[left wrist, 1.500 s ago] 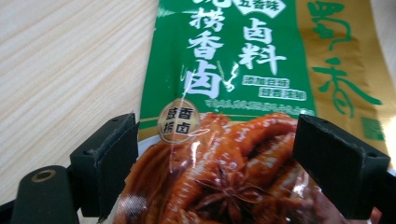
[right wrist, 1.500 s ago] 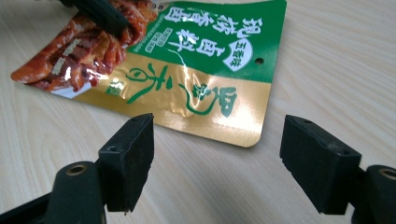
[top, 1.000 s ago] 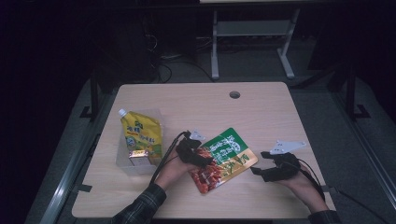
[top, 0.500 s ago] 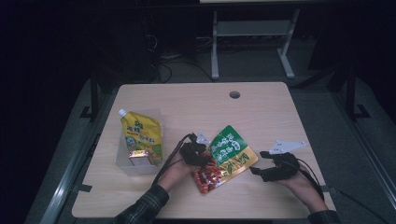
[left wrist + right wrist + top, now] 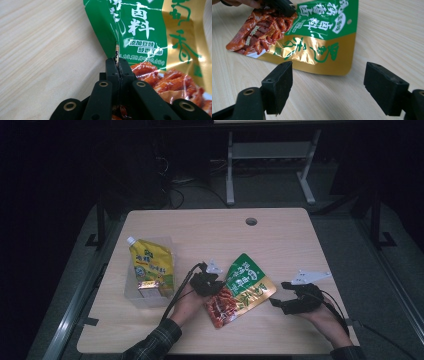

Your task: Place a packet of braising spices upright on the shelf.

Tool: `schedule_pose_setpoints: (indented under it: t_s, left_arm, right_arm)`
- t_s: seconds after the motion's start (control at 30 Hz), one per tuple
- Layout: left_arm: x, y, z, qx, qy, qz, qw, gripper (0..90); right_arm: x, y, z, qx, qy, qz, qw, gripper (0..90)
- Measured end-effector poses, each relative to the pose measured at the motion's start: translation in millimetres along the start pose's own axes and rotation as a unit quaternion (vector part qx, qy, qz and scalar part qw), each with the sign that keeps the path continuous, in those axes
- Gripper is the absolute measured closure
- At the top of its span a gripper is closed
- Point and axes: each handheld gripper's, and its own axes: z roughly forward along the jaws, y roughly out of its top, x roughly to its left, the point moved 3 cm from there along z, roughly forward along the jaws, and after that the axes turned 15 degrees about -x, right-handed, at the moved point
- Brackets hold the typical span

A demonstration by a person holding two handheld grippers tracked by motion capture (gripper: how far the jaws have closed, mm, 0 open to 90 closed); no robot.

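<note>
Progress so far, left to right: clear bin (image 5: 132, 295) on the worktop (image 5: 280, 240) already has the yellow spout pouch (image 5: 150, 265) in it, so I count that one done. My left gripper (image 5: 212, 287) is clamped on the left edge of the green-and-gold snack bag (image 5: 242, 287), which lies mid-worktop, partly lifted there. My right gripper (image 5: 276, 303) sits just right of the bag, jaws apart, holding nothing. Left, I judge: moving the bag to the bin.
</note>
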Motion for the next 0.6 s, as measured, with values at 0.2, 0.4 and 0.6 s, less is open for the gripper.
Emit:
schedule_pose_setpoints:
  t_s: [0.2,0.4,0.6]
  left_arm:
    - [0.8,12.6,-16.7,-0.046,-0.005,-0.025,0.9986,89.9]
    - [-5.6,28.8,-36.2,-0.094,-0.015,-0.042,0.9946,90.0]
    - [-8.7,39.7,-54.6,-0.126,-0.028,-0.058,0.99,90.0]
  right_arm:
    - [4.4,-4.7,-3.3,-0.001,0.002,0.016,0.9999,20.5]
    - [8.3,-6.8,0.2,-0.01,0.014,0.028,0.9995,20.8]
    - [17.6,0.7,7.9,-0.038,0.038,0.032,0.9981,24.2]
